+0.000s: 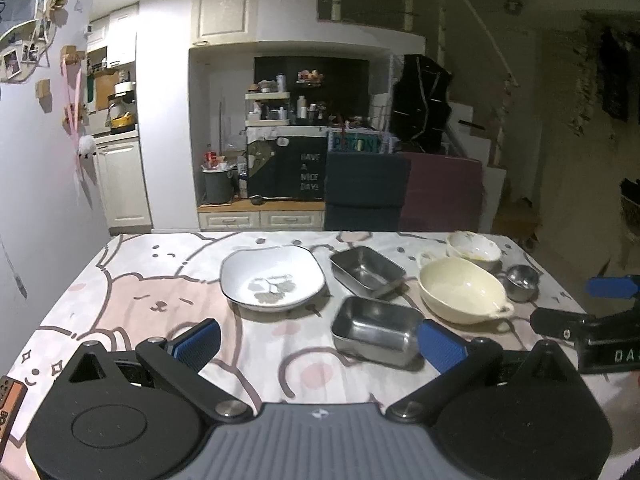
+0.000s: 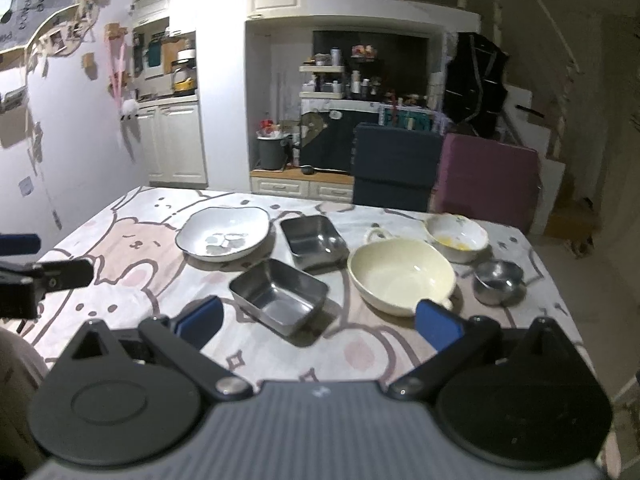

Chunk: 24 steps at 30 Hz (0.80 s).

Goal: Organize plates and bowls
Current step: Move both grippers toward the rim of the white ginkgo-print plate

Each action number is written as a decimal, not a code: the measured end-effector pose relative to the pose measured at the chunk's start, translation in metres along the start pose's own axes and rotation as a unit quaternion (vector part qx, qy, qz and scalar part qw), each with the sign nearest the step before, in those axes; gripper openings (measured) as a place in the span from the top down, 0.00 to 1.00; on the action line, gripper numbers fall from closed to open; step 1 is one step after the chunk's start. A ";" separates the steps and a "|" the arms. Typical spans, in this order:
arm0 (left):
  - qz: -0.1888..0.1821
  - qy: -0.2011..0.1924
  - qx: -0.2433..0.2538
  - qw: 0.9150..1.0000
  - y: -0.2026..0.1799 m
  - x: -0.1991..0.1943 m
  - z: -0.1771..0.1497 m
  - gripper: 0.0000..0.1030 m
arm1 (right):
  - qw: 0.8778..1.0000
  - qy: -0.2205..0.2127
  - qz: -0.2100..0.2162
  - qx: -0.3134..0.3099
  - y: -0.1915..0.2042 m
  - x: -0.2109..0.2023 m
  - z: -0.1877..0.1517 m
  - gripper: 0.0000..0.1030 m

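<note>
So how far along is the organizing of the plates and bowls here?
Nothing looks done: the white plate, two steel trays, cream bowl, flowered bowl and small steel cup all sit apart. Both tools are open and empty. All stacking remains.

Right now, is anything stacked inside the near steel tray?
No. In the right wrist view the near steel tray shows a bare shiny bottom, with the second steel tray sitting apart behind it.

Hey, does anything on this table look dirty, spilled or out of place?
Yes: the small floral bowl at the far right has yellow residue inside, so it looks used. The other dishes look clean, upright and unstacked.
</note>
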<state>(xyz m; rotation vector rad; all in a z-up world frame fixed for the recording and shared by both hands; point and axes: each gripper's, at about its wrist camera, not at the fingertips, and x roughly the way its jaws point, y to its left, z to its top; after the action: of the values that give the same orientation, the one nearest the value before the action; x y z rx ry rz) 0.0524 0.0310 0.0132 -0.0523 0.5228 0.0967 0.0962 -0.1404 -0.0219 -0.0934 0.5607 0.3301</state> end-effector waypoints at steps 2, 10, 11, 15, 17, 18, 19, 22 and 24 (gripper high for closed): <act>0.007 0.002 -0.005 1.000 0.006 0.009 0.008 0.00 | 1.000 -0.003 0.007 -0.014 0.003 0.005 0.008 0.00; 0.020 0.014 -0.028 0.999 0.044 0.057 0.040 0.00 | 0.996 -0.005 0.062 -0.068 0.012 0.038 0.049 0.00; 0.023 0.013 -0.028 0.999 0.048 0.063 0.043 0.00 | 0.995 -0.004 0.071 -0.075 0.012 0.043 0.054 0.00; 0.046 0.014 -0.030 0.998 0.067 0.092 0.051 0.00 | 0.991 -0.004 0.091 -0.093 0.018 0.068 0.082 0.00; 0.046 0.023 -0.042 0.998 0.080 0.110 0.052 0.00 | 0.991 -0.008 0.100 -0.085 0.016 0.081 0.092 0.00; 0.043 0.028 -0.048 0.998 0.085 0.118 0.053 0.00 | 0.992 -0.008 0.102 -0.078 0.015 0.090 0.100 0.00; 0.040 0.035 -0.054 0.997 0.091 0.129 0.053 0.00 | 0.992 -0.006 0.106 -0.069 0.013 0.098 0.105 0.00; 0.041 0.059 -0.073 0.995 0.109 0.162 0.053 0.00 | 0.991 0.009 0.127 -0.042 0.008 0.125 0.115 0.00; 0.043 0.075 -0.092 0.992 0.121 0.183 0.051 0.00 | 0.990 0.013 0.142 -0.018 0.005 0.142 0.121 0.00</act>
<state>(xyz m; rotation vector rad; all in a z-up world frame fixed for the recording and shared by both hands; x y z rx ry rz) 0.2222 0.1698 -0.0375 -0.2183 0.6663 0.2256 0.2687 -0.0742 0.0037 -0.0530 0.5942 0.6181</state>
